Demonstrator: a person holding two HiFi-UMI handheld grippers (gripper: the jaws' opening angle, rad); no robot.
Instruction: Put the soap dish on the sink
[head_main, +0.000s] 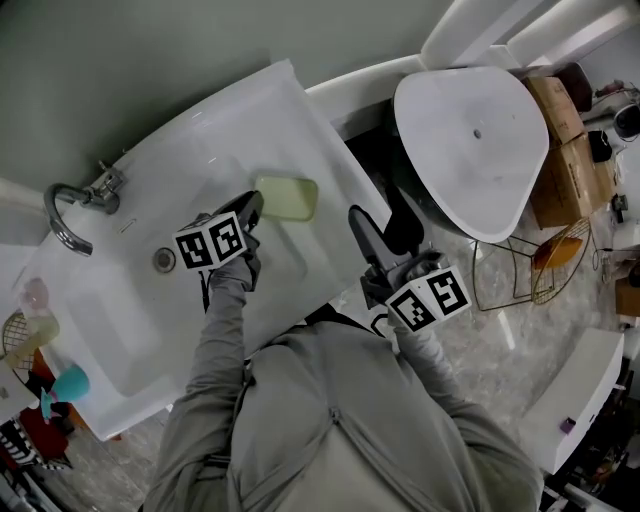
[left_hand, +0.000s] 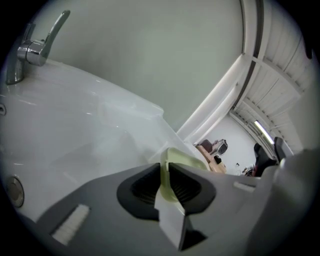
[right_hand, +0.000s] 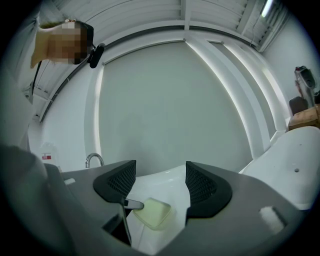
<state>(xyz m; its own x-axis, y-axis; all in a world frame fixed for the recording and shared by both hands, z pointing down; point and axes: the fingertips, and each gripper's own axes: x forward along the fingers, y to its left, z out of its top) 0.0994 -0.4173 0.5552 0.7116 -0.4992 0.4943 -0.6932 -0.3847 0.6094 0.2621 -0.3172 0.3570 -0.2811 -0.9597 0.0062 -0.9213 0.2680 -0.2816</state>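
White rectangular ceramic sink (head_main: 230, 130) has a chrome curved faucet (head_main: 98, 190) at its back edge and a round metal drain (head_main: 164, 260) in the shallow basin. Pale yellow-green rectangular plastic soap dish (head_main: 288, 197) lies on the flat ledge beside the basin.

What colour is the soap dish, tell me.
The soap dish is pale yellow-green, clearest in the head view.

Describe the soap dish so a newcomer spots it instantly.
Find the big white sink with the chrome faucet. At its end away from the faucet, the left gripper pinches the soap dish by one edge. It is the only pale yellow-green thing on all that white.
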